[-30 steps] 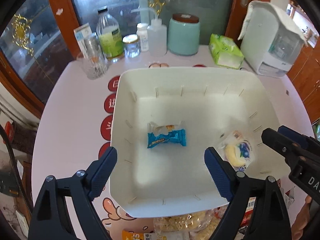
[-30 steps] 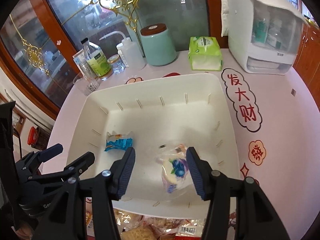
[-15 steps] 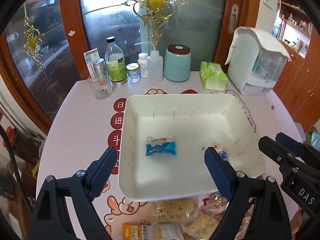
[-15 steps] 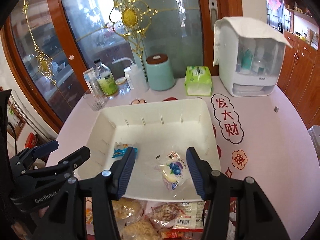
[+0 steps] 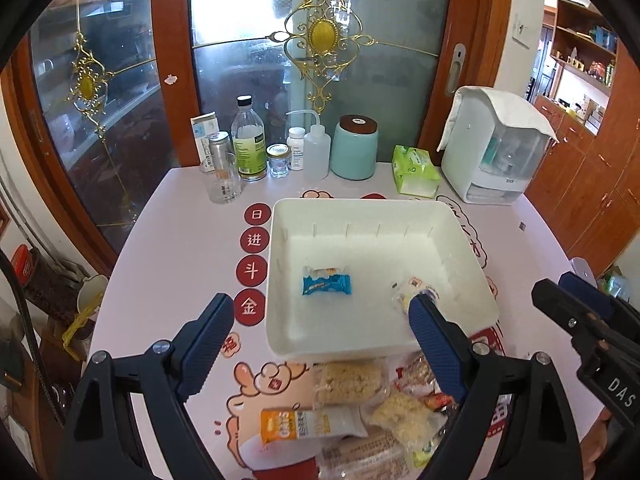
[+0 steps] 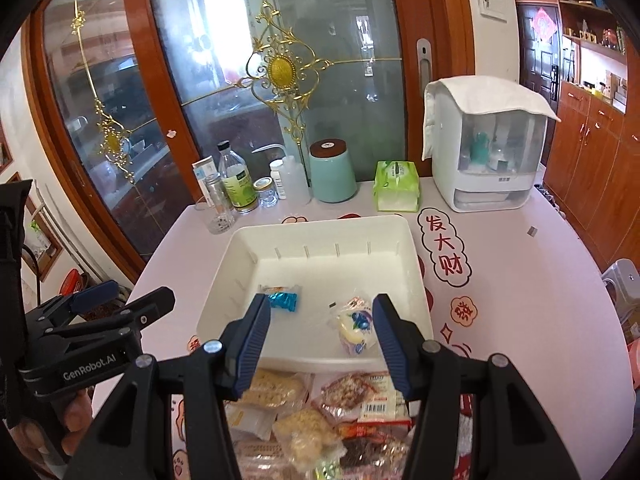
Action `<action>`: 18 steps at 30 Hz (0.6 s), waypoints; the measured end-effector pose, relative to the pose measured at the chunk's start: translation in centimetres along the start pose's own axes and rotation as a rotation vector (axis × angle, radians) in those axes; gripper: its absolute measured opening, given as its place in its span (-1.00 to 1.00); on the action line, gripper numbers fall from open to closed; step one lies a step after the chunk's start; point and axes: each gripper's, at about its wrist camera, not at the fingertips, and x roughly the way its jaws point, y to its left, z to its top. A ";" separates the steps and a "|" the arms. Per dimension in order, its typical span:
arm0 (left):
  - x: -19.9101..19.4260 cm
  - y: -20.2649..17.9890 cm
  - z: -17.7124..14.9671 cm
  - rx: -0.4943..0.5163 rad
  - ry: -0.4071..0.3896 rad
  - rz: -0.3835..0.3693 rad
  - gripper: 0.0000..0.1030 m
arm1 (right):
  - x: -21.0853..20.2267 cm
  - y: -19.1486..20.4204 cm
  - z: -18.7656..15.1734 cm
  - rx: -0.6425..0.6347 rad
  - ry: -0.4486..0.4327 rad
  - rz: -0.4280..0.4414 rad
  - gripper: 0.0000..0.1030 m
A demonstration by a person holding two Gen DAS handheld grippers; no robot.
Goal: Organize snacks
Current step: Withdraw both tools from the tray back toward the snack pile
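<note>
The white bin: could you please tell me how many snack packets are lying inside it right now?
2. A blue-wrapped snack lies left of centre in the white bin; a clear packet with a blue print lies toward its near right. None seems hidden.

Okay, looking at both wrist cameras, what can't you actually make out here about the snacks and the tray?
- Snack pile, right wrist view: its near part is cut off by the bottom edge and covered by the right gripper, so no count.
- Clear-wrapped snack in the white tray, left wrist view: partly hidden behind a finger of the left gripper.
- Blue-wrapped snack: print too small to read.
</note>
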 end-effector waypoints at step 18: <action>-5.6 2.8 -8.7 0.019 -0.022 -0.023 0.71 | -6.7 3.0 -6.8 -0.016 -0.057 0.047 0.33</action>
